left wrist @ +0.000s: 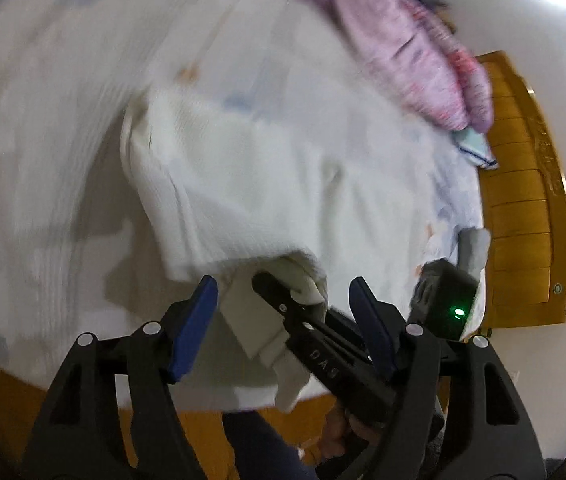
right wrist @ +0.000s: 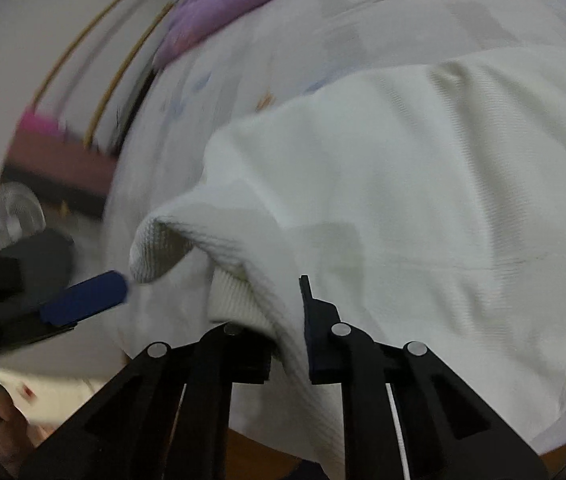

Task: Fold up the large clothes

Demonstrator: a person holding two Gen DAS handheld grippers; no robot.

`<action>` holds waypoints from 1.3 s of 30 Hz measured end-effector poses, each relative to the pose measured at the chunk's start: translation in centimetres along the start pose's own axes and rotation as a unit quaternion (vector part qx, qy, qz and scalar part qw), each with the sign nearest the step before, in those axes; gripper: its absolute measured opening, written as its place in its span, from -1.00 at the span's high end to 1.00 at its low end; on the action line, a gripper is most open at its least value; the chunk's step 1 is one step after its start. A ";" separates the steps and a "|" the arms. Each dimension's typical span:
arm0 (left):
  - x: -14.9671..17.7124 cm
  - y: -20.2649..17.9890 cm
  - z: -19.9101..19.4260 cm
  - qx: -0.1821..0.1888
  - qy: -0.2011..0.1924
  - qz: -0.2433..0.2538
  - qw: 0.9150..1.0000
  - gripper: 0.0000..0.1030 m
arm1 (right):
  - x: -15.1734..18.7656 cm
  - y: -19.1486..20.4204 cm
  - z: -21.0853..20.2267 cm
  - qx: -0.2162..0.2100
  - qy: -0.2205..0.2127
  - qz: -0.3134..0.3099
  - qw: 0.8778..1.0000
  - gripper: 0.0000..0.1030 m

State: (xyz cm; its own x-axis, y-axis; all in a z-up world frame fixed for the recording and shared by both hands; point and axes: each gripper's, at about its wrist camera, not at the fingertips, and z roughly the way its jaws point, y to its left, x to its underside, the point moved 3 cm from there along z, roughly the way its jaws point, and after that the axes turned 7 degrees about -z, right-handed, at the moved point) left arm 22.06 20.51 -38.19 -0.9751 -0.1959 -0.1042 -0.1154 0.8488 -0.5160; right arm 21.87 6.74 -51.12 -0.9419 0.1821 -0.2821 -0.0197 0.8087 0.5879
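Left wrist view: left gripper (left wrist: 283, 304) hangs released above the bed (left wrist: 43, 120); the white garment (left wrist: 251, 184) lies rumpled, barely folded.

Right wrist view: right gripper (right wrist: 275, 316) pinches the garment's edge; folding mostly remains.

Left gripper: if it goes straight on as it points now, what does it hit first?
Likely the right gripper, which crosses between the left gripper's open fingers, clamped on the white garment. Past that, the garment itself. Depth is unclear in this blurred fisheye view.
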 end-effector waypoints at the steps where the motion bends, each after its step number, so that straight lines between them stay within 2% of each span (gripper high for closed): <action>1: -0.4 -0.7 -0.4 -0.010 -0.022 0.005 1.000 -0.35 | -0.4 -1.1 -1.1 -0.010 -0.012 0.027 1.000 0.80; 4: -1.2 -2.1 -0.6 -0.033 -0.066 0.007 0.997 -0.35 | -0.7 -4.2 -4.2 -0.036 -0.040 0.089 0.995 0.81; 6: -1.2 -3.3 -0.5 -0.037 -0.093 0.006 0.995 -0.35 | -0.6 -7.0 -6.8 -0.062 -0.062 0.142 0.986 0.82; 9: -0.8 -4.6 0.3 -0.034 -0.102 -0.001 0.994 -0.35 | -0.6 -10.6 -10.9 -0.080 -0.102 0.195 0.972 0.82; 12: 0.0 -6.3 3.2 -0.037 -0.073 -0.007 0.997 -0.37 | -0.4 -14.5 -15.0 -0.076 -0.142 0.239 0.957 0.82; 16: 1.5 -7.8 8.5 -0.032 -0.026 -0.012 0.999 -0.42 | 1.4 -19.9 -18.4 -0.044 -0.166 0.287 0.942 0.83; 19: 2.8 -7.9 12.7 -0.036 0.011 -0.022 0.999 -0.44 | 4.2 -24.1 -17.6 -0.018 -0.154 0.353 0.923 0.83; 22: 4.3 -7.0 16.9 -0.048 0.060 -0.055 0.996 -0.45 | 6.5 -27.6 -15.8 0.007 -0.110 0.385 0.916 0.82; 25: 5.4 -6.3 19.6 -0.083 0.087 -0.062 0.991 -0.45 | 7.1 -29.1 -15.4 0.009 -0.094 0.391 0.916 0.79; 27: 5.7 -6.3 20.3 -0.084 0.093 -0.058 0.990 -0.46 | 7.0 -29.4 -15.1 0.019 -0.075 0.392 0.917 0.57; 29: 5.6 -6.4 20.5 -0.083 0.091 -0.055 0.991 -0.57 | 6.7 -29.9 -15.7 0.033 -0.058 0.391 0.918 0.48; 33: 6.3 -6.0 21.2 -0.071 0.100 -0.064 0.990 -0.59 | 7.3 -30.9 -17.7 0.072 -0.033 0.371 0.925 0.43; 35: 7.0 -5.7 21.5 -0.071 0.104 -0.070 0.990 -0.59 | 6.8 -30.7 -18.8 0.099 -0.020 0.338 0.936 0.43; 37: 7.6 -5.3 21.8 -0.071 0.109 -0.082 0.988 -0.61 | 4.5 -29.1 -20.3 0.113 -0.039 0.273 0.954 0.43; 39: 7.9 -4.9 22.2 -0.073 0.110 -0.090 0.987 -0.63 | 1.8 -27.6 -20.5 0.107 -0.051 0.222 0.968 0.43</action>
State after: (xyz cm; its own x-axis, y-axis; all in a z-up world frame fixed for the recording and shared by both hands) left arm 19.09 3.91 -55.35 -0.9517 -0.2526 0.1746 -0.3018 0.8746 -0.3795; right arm 13.82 -26.74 -52.34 -0.8033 0.5837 -0.1185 0.4594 0.7338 0.5005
